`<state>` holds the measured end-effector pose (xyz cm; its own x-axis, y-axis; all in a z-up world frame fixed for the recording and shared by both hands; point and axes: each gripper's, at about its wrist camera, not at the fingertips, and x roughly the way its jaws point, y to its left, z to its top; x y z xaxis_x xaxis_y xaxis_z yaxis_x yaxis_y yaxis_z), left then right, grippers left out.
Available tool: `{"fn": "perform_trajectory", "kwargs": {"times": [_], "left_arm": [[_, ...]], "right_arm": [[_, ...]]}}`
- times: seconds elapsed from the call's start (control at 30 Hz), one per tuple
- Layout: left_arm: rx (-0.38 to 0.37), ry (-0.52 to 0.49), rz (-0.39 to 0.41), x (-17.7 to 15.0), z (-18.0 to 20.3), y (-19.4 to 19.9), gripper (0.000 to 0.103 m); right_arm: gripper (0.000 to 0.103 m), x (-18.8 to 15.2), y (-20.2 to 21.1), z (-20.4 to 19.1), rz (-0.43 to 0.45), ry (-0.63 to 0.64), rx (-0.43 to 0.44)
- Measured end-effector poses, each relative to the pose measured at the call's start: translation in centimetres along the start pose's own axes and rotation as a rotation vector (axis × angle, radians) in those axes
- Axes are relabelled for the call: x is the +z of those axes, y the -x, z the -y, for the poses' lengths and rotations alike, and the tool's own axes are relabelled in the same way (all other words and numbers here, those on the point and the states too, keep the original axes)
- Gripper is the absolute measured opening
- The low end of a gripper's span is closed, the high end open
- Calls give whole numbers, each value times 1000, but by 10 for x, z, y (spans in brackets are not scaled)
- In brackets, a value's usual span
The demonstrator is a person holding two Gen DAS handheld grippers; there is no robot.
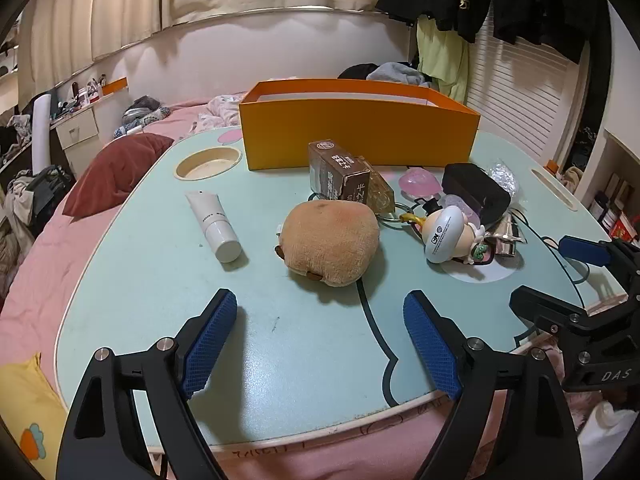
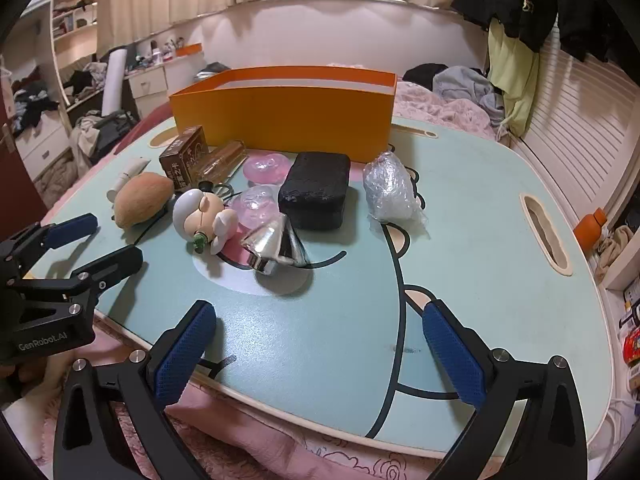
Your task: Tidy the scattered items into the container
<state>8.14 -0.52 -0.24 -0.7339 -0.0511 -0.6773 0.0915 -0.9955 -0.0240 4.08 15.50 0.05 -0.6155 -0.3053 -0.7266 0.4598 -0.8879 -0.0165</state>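
Two grippers poised over a cluttered lap table [image 1: 140,280], orange container [image 1: 360,136] at its far edge.
Left to right: white tube [image 1: 214,224], plush toy [image 1: 332,246], brown carton [image 1: 338,174], figurine keychain [image 1: 450,240], black case [image 2: 316,188], crumpled plastic wrap [image 2: 390,188]. Left gripper [image 1: 320,340] and right gripper [image 2: 320,344] spread wide, empty, touching nothing.

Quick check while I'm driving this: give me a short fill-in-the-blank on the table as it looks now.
1. The box at the back of the table is coloured ____.
2. The white tube lies to the ____ of the plush toy in the left wrist view.
3. The left gripper and right gripper both hold ____.

Missing words: orange; left; nothing
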Motion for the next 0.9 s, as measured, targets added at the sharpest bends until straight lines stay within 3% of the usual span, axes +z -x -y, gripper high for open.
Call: {"fn": "perform_trajectory", "kwargs": {"times": [0.9], "left_arm": [[-18,-13,0,-2,-3,-1,85]], "right_arm": [[103,-1,1,0,2,1,1]]}}
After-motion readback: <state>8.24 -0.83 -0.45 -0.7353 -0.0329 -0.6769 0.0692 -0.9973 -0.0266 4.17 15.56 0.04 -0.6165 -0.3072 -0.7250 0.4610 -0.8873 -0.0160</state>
